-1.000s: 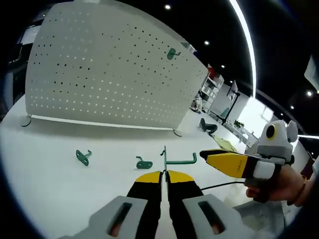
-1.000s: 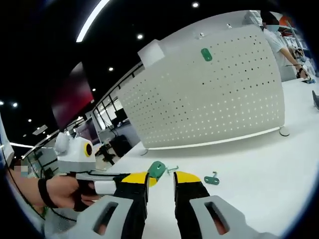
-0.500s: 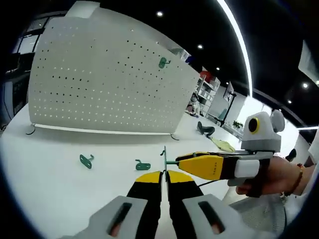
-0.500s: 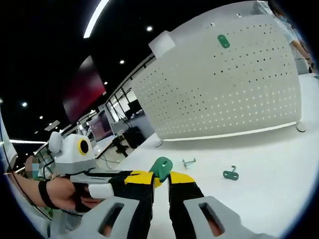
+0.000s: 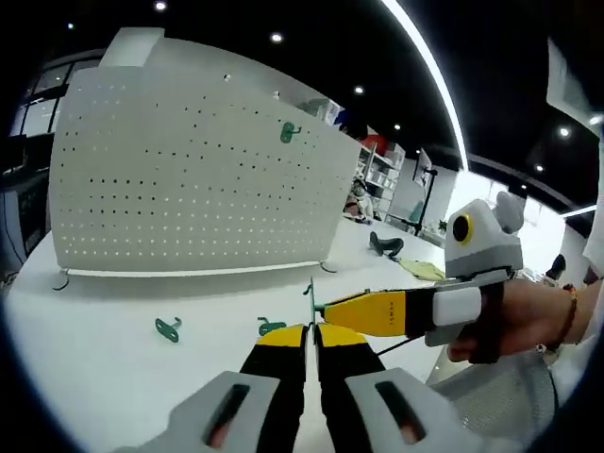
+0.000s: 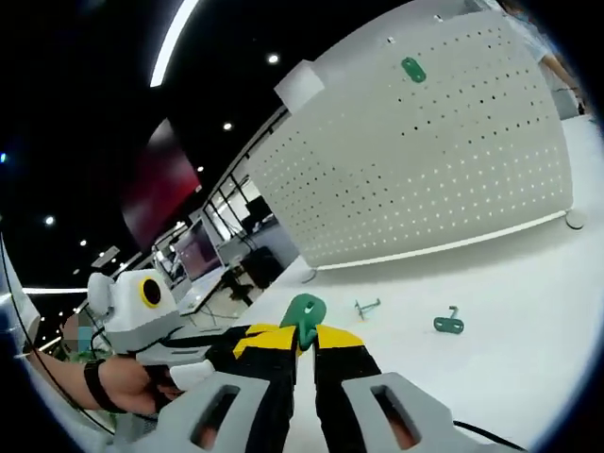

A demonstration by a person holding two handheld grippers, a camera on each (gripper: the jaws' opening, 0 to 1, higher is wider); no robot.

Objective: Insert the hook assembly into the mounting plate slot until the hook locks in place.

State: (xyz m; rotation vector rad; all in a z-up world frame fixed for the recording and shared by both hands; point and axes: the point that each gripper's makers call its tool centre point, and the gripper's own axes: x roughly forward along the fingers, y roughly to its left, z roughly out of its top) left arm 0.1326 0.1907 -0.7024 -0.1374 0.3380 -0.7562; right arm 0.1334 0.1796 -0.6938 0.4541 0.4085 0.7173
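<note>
- In the left gripper view the left gripper (image 5: 310, 330) has its jaws pressed together on the thin green stem of one hook assembly (image 5: 310, 294), which stands upright just above the yellow tips.
- The right gripper (image 5: 326, 309) comes in from the right of that view, its yellow tip touching or just beside the stem; a hand (image 5: 524, 321) holds it.
- In the right gripper view the right gripper (image 6: 305, 342) has its jaws nearly together, narrow around the green oval plate of the hook assembly (image 6: 305, 313); whether the pads actually press it I cannot tell. The left gripper (image 6: 236, 344) lies alongside from the left.
- Two loose hooks lie on the white table (image 5: 113, 349): one hook (image 5: 169, 328) to the left, another hook (image 5: 272, 327) just behind the left gripper's tips. They are apart from each other, with bare table around them.
- One white perforated mounting plate (image 5: 189, 179) stands upright on small feet at the far side, well apart from the grippers.
- One green hook (image 5: 287, 132) already hangs near the plate's upper right edge.
</note>
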